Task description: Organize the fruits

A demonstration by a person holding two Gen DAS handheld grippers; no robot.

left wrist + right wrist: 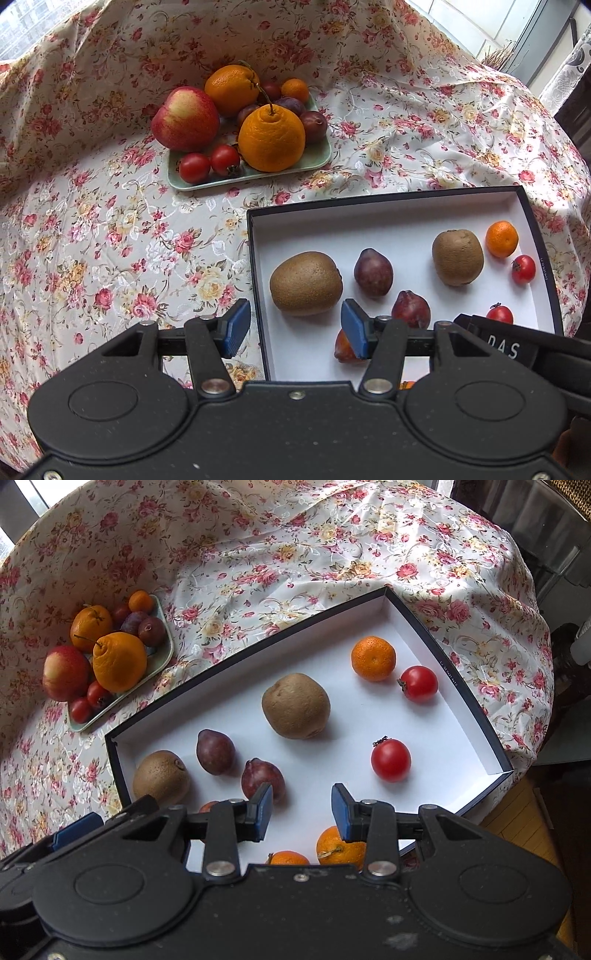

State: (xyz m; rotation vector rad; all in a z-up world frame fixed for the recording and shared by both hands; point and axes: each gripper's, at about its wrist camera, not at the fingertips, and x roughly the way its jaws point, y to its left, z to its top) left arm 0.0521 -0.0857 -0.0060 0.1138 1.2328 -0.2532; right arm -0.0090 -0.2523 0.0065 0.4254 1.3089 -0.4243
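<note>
A white box with dark rim point(391, 216) point(417, 627) holds loose fruit: two kiwis point(306, 283) point(295, 706), two plums point(373, 272) point(215, 751), cherry tomatoes point(390, 759) and small oranges point(373, 658). A green tray point(314, 162) point(164, 661) holds an apple point(184, 119), two large oranges point(271, 137), plums and tomatoes. My left gripper point(295, 330) is open and empty, just in front of the left kiwi at the box's left wall. My right gripper point(301, 812) is open and empty above the box's near part, over small oranges point(340, 847).
A floral tablecloth point(110, 240) point(277, 554) covers the round table. The right gripper's body point(517, 343) shows at the left wrist view's right edge. Windows stand behind the table; a wooden floor point(517, 812) lies beyond its right edge.
</note>
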